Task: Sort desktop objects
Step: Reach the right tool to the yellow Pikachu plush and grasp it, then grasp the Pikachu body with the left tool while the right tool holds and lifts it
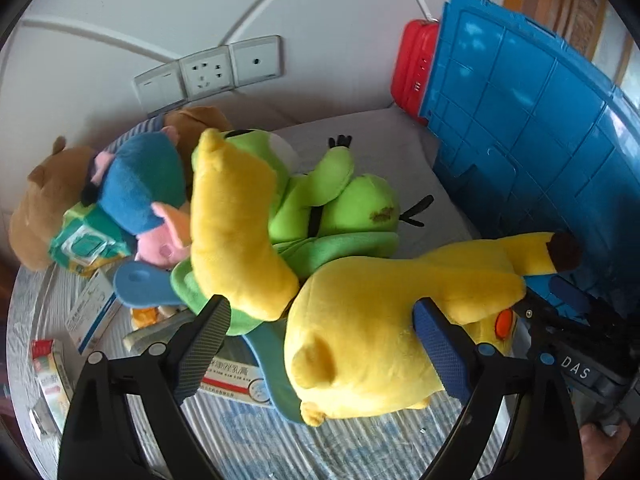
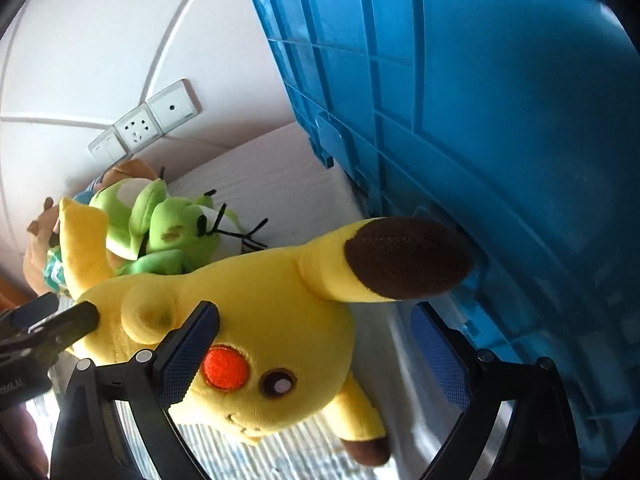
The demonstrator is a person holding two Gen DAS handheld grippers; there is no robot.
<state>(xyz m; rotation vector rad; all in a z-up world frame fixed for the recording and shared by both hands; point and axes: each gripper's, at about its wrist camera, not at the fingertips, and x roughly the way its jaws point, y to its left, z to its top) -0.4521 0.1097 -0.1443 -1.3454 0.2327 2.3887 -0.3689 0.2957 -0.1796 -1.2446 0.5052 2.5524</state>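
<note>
Left claw (image 1: 322,344) spread, fingers astride the yellow plush (image 1: 372,344) body on the counter (image 1: 248,432); right claw (image 2: 316,354) spread round its head, pads not pressing. Risk: the ear (image 2: 400,258) touches the blue crate (image 2: 480,120) and may snag on lifting.

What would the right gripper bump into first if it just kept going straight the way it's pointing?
Most likely the yellow plush toy: its head lies between the open fingers of the right gripper, with the brown-tipped ear ahead. The blue crate stands beyond, though depth is hard to judge.
</note>
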